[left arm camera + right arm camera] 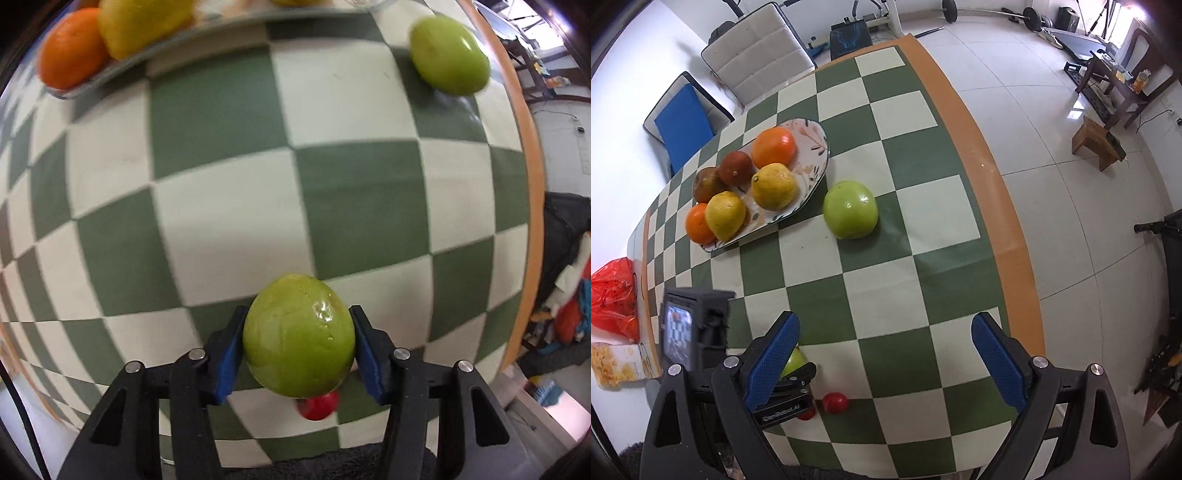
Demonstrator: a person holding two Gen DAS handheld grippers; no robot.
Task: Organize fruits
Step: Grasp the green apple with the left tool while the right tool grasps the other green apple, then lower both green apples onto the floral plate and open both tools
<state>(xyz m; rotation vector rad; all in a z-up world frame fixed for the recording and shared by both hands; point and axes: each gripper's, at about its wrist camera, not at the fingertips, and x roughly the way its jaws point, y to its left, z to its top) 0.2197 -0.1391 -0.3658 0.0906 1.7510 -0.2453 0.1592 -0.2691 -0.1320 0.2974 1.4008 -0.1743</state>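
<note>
My left gripper (298,319) is shut on a green apple (299,336), with its blue pads pressed against both sides, just above the checkered table. A small red fruit (318,406) lies on the table under it. A second green apple (448,55) rests near the table's right edge. In the right wrist view that loose apple (850,209) sits beside a patterned plate (812,173) holding oranges, lemons and dark fruits. My right gripper (886,332) is open and empty over the table. The left gripper (790,387) with its apple (794,362) shows at lower left, with small red fruits (835,402) beside it.
The green-and-white checkered table (886,280) has an orange border (1004,221) on the right, with tiled floor beyond. Two chairs (757,55) stand at the far side. A red plastic bag (613,299) and a yellow printed box (613,365) sit at the left end.
</note>
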